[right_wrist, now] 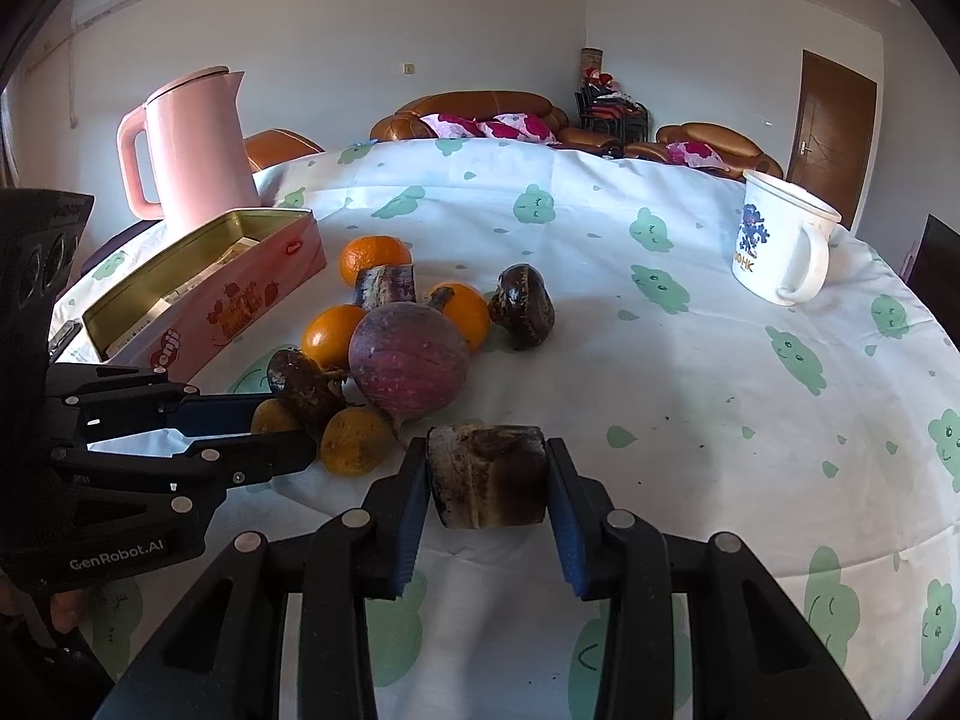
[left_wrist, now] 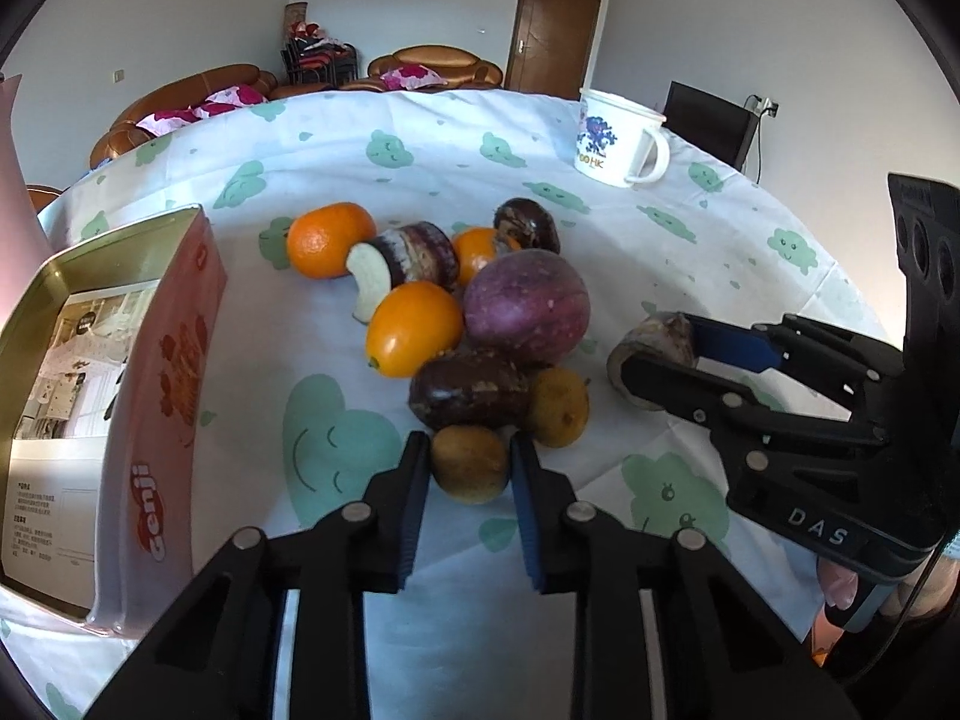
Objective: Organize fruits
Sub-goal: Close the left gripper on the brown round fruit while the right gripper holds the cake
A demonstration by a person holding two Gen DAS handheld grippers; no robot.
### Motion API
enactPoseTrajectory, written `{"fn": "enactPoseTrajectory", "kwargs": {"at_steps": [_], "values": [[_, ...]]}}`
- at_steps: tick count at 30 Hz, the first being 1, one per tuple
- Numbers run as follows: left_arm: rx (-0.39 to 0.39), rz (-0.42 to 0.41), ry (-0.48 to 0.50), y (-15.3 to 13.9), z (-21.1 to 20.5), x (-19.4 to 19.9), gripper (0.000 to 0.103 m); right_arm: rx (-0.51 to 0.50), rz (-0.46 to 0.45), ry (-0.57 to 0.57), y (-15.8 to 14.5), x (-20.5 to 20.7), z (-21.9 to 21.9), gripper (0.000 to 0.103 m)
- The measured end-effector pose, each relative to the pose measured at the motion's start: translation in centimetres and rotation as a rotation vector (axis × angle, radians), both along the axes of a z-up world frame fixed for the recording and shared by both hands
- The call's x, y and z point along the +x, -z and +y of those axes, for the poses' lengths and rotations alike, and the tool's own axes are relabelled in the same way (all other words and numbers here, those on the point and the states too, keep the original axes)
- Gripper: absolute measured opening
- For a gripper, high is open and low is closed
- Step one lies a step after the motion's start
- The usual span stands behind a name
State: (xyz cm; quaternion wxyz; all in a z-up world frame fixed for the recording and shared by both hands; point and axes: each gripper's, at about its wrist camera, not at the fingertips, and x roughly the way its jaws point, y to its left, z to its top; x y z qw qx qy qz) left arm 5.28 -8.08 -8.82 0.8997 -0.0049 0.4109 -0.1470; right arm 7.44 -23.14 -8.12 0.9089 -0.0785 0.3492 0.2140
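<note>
The left gripper [left_wrist: 470, 461], clamped on a small brown fruit [left_wrist: 470, 463], has the open tin [left_wrist: 157, 354] to its left, nearer than the right gripper [right_wrist: 487, 474] holding a cut dark chunk [right_wrist: 487, 475].

At lower centre we saw our right gripper [right_wrist: 487, 474] clamping a brown chunk [right_wrist: 489, 477] on the cloth [right_wrist: 660, 372].

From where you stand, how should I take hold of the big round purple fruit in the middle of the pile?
Probably grip the big purple fruit across its widest middle, coming from above. It is smooth and round, and oranges and dark pieces crowd its sides, leaving only the top free.
</note>
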Motion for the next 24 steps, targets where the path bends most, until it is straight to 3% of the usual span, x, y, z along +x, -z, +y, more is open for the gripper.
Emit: {"fn": "enactPoseTrajectory", "kwargs": {"at_steps": [24], "values": [[0.076,-0.208,-0.025,-2.2,-0.4,-2.6,0.028,0.071,-0.142,-0.034,-1.2,-2.2,-0.7,0.039]]}}
